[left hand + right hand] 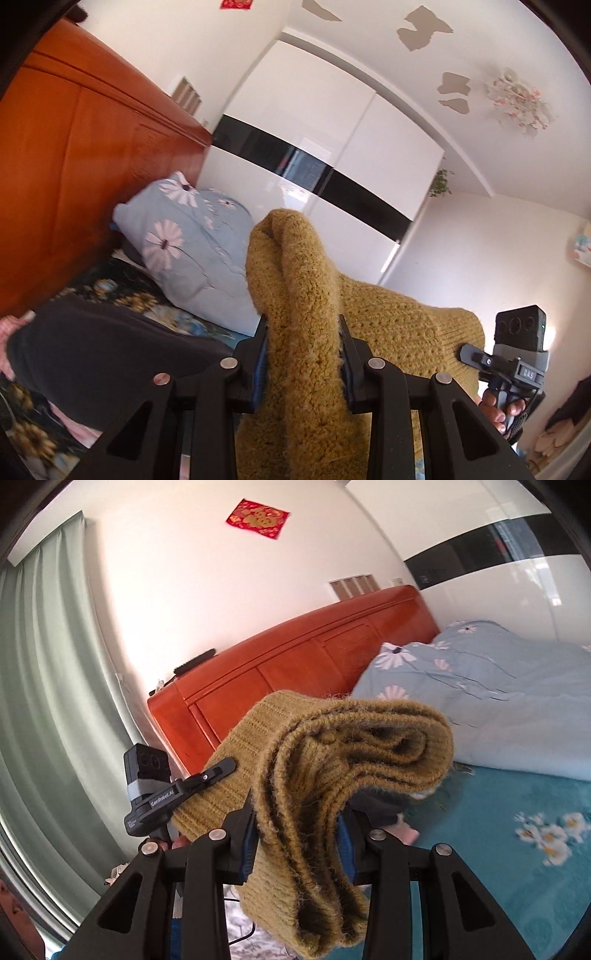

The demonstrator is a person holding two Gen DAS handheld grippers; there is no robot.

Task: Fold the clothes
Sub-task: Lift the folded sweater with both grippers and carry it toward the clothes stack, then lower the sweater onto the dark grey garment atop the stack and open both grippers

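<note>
A mustard-yellow knitted sweater (299, 295) is held up in the air between both grippers, above the bed. My left gripper (303, 354) is shut on a bunched fold of it. My right gripper (299, 834) is shut on another thick fold of the same sweater (332, 746), which drapes over and hangs down between the fingers. The right gripper shows in the left wrist view (476, 356) at the sweater's ribbed edge. The left gripper shows in the right wrist view (218, 770) against the ribbed hem.
An orange wooden headboard (295, 653) stands behind the bed. A light-blue floral quilt (498, 686) lies bundled on the teal floral bedsheet (517, 849). A dark garment (103, 350) lies on the bed at left. A white-and-black wardrobe (332, 147) and green curtains (55, 701) border the room.
</note>
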